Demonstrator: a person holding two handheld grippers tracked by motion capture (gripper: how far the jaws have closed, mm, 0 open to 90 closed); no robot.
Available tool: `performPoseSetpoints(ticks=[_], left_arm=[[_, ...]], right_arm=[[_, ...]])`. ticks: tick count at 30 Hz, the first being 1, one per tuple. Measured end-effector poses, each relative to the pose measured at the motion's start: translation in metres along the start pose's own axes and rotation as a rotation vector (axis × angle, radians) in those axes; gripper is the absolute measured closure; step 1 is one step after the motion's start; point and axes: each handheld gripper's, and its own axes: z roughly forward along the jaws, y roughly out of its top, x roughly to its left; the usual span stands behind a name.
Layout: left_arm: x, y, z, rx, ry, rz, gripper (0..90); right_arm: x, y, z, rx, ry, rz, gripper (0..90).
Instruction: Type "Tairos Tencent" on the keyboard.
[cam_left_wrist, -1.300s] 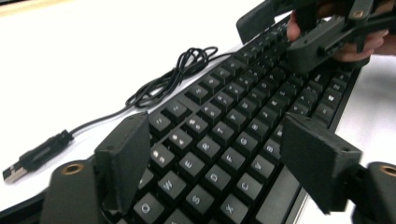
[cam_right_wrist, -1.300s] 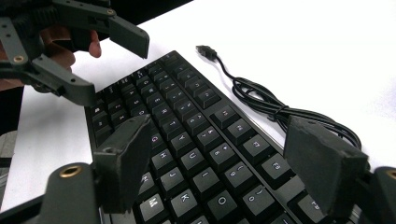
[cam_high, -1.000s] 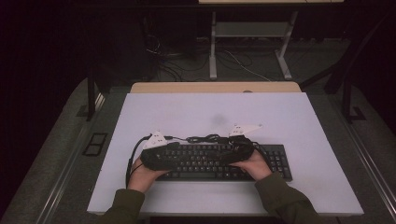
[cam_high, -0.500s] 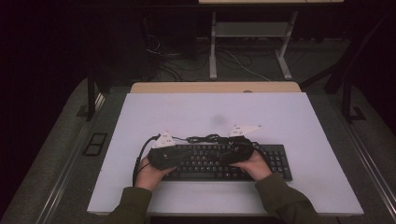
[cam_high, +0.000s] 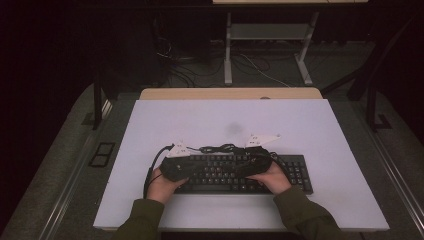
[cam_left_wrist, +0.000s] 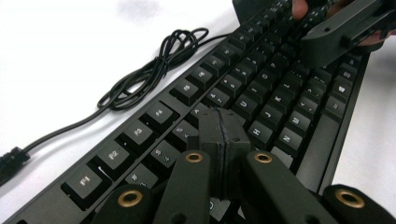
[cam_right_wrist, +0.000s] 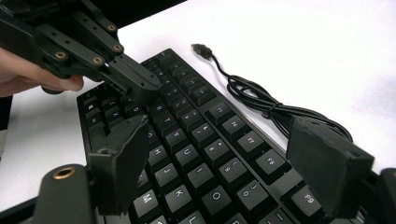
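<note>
A black keyboard (cam_high: 296, 172) lies near the table's front edge, with its black cable (cam_high: 220, 148) bundled just behind it. My left gripper (cam_left_wrist: 223, 125) hovers low over the keyboard's left half. Its jaws have just been closing and now stand shut, pad against pad, with nothing between them. My right gripper (cam_right_wrist: 224, 156) hangs open above the letter keys, empty, its pads (cam_right_wrist: 122, 161) wide apart. In the right gripper view the left gripper (cam_right_wrist: 140, 86) points at the keys from the upper left. The high view has both grippers over the keyboard, left gripper (cam_high: 192, 169) and right gripper (cam_high: 247, 167) facing each other.
The white table top (cam_high: 300, 125) stretches beyond the keyboard to a wooden strip (cam_high: 225, 93) at its far edge. The cable's USB plug (cam_right_wrist: 201, 48) lies loose on the white surface. A desk frame (cam_high: 265, 45) and floor cables stand behind the table.
The left gripper has edged slightly to the right over the keyboard. The right hand and the keyboard have stayed put.
</note>
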Motion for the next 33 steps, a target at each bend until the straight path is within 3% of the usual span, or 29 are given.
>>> performPoseSetpoints(ticks=[23,33], left_arm=[[0.0009,-0.0019,0.0083,0.073,0.021,0.007,89.2],[0.0012,-0.0007,0.0063,0.054,0.015,-0.01,89.2]], right_arm=[[-0.0002,-0.0006,0.0006,0.004,-0.002,-0.002,21.1],[-0.0007,0.0,-0.0004,-0.001,-0.002,-0.001,21.1]])
